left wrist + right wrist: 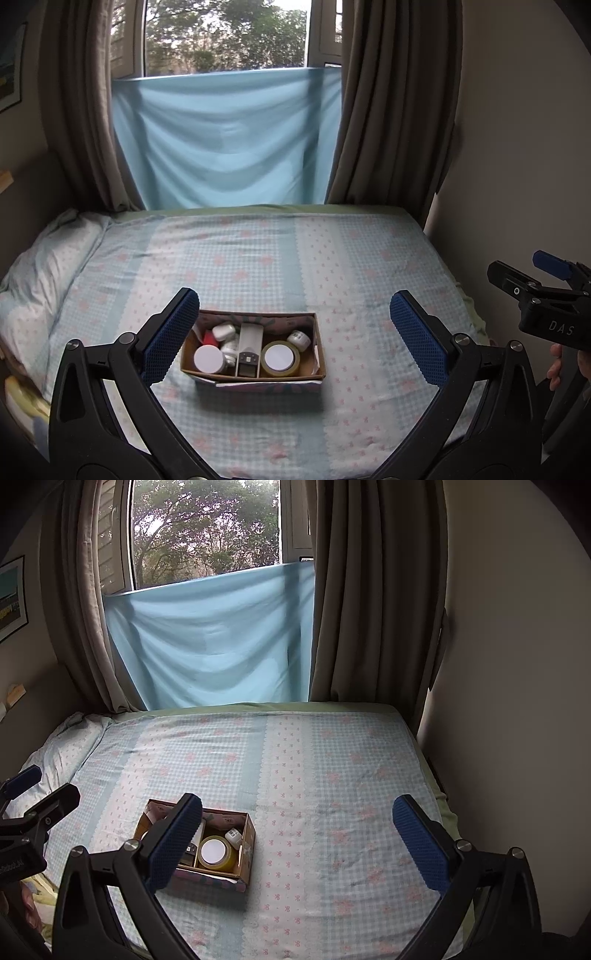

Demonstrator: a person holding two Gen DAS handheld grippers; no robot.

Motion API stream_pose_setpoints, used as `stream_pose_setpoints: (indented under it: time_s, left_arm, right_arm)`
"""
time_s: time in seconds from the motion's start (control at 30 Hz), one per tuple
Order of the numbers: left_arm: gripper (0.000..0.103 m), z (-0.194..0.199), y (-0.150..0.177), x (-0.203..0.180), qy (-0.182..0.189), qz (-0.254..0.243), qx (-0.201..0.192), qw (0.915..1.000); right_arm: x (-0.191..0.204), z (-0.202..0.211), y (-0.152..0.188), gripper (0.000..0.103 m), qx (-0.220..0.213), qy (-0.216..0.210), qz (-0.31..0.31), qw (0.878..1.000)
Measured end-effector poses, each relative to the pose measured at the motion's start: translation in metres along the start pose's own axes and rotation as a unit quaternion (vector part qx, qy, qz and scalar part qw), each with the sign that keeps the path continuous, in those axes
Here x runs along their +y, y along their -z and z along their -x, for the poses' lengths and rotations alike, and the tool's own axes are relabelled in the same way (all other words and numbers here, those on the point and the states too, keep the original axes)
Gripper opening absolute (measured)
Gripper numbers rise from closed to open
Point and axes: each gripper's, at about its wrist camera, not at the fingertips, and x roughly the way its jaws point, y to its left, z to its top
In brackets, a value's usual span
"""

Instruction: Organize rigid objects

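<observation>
A small open cardboard box (321, 354) rests on the bed, filled with rigid items: a tape roll (279, 358), a white-lidded jar (209, 359), a grey timer-like device (249, 347) and small white pots. My left gripper (293, 336) hovers open just in front of the box, nothing between its blue pads. In the right wrist view the same box (251, 834) lies lower left, partly hidden behind the left finger of my right gripper (297, 834), which is also open and holds nothing. The right gripper (532, 284) also shows at the far right of the left wrist view.
The bed (295, 251) carries a blue checked sheet with pink flowers and a pillow (44, 266) at the left. Brown curtains and a light blue cloth (225, 140) hang behind it. A wall (509, 664) borders the right side. A hand (557, 365) holds the right gripper.
</observation>
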Motion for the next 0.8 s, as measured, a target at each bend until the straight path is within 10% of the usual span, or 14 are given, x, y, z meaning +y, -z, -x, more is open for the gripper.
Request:
stream_pose_setpoints:
  time_s: [0.8]
  left_arm:
    - [0.103,0.008,-0.001,0.02,0.022,0.016,-0.01,0.9996]
  right_arm:
    - [0.011,0.004,-0.004,0.103,-0.009,0.007,0.005,1.0]
